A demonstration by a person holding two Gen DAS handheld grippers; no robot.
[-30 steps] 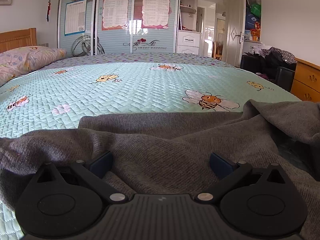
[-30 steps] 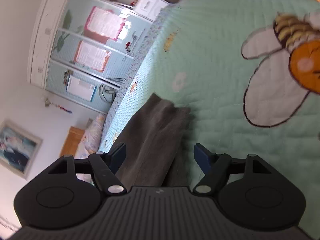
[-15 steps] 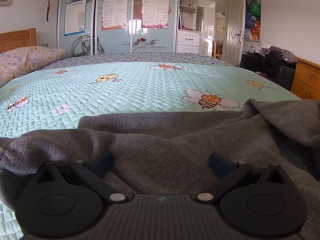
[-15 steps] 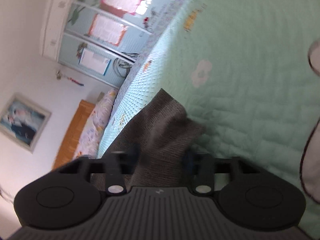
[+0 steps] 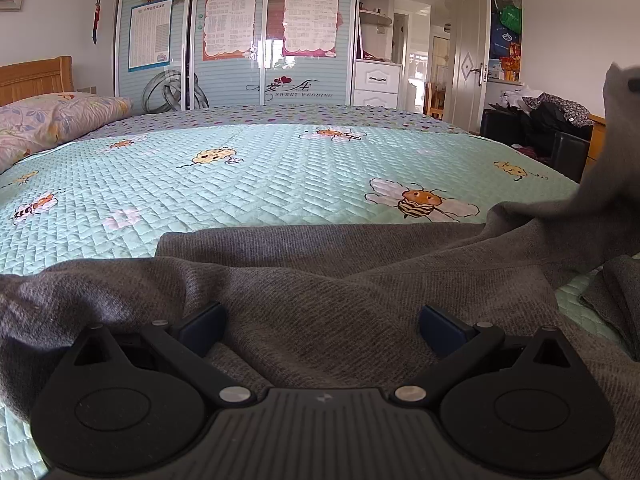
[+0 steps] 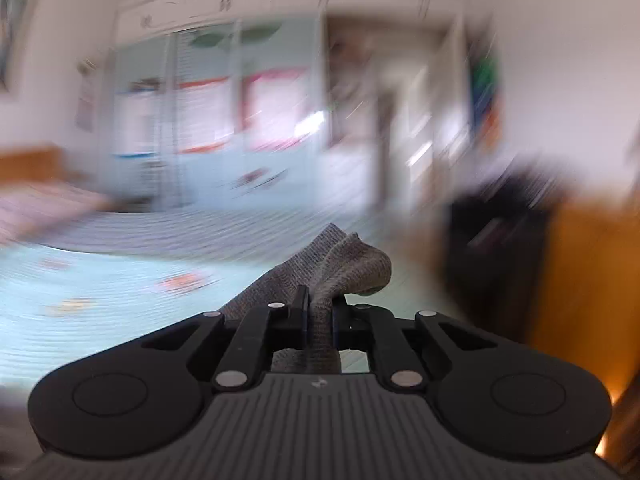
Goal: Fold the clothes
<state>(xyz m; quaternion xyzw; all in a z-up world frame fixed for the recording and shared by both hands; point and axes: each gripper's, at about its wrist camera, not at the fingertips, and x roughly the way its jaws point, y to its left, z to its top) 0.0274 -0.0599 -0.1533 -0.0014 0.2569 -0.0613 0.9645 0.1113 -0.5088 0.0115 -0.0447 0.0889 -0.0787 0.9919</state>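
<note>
the grey garment (image 5: 320,288) lies rumpled on the bed (image 5: 280,168), not folded yet. the left gripper (image 5: 320,320) rests over it with fingers spread, gripping nothing. the right gripper (image 6: 320,308) has just been closing and now pinches a cloth edge, raised at the right. i judge the folding barely started.

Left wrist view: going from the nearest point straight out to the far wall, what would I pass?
Left gripper → grey garment → green bee-print quilt → dotted bedspread strip → wardrobe doors.
</note>
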